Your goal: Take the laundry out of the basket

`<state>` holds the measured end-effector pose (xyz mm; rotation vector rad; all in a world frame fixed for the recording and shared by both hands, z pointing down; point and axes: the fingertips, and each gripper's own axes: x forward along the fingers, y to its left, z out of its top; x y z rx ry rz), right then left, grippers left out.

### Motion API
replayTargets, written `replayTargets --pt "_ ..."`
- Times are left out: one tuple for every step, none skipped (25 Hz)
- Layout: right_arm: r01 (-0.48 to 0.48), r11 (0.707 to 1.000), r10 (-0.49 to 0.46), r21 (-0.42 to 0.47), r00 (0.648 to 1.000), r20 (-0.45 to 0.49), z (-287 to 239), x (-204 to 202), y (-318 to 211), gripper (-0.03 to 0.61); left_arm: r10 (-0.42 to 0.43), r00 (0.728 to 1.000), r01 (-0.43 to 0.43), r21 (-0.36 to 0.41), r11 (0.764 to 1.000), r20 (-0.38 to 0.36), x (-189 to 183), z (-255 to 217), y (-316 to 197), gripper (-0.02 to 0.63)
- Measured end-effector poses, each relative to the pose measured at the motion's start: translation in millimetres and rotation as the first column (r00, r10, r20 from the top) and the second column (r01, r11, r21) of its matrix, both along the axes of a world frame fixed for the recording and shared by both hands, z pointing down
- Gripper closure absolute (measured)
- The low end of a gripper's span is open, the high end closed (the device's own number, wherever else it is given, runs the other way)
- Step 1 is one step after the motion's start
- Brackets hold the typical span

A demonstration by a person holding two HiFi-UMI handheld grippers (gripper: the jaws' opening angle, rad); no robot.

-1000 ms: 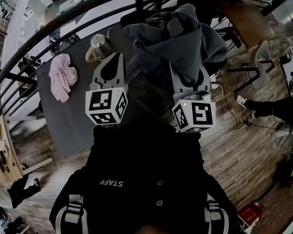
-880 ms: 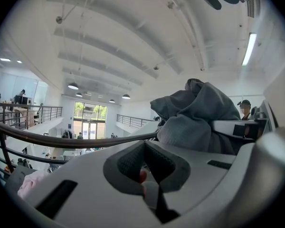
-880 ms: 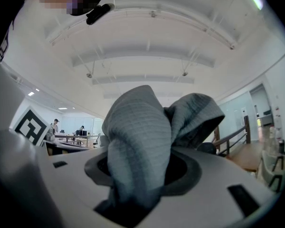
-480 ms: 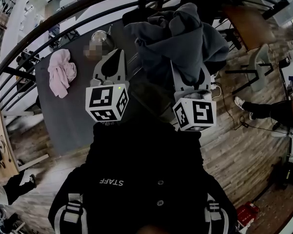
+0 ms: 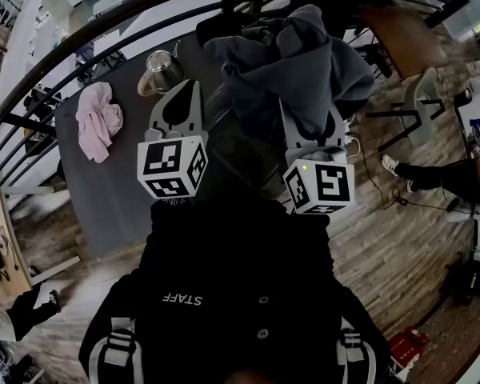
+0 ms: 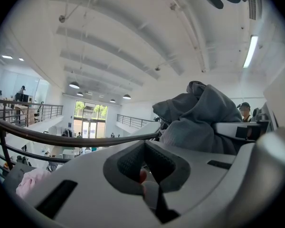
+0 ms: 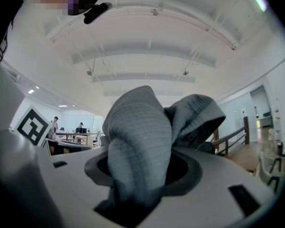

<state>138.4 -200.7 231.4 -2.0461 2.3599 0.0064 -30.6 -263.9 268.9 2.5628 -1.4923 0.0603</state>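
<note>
Right gripper view shows the right gripper clamped on a grey garment bulging beyond its fingers, best lifted high and steadily; the left gripper is closed, empty.

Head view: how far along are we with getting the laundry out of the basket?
Looks done: one pink garment lies on the grey table. In hand: the right tool is clamped on a grey garment, held up. The left tool is shut and empty. Left: setting the grey piece down. The basket itself can't be made out, so whatever remains inside is unknown.
</note>
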Motion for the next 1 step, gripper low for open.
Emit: replayTargets --pt "0.0 1.0 0.0 0.001 1.0 0.0 0.0 0.4 0.4 0.348 0.0 1.0 0.0 0.0 1.0 0.0 0.2 -0.1 0.3 0.612"
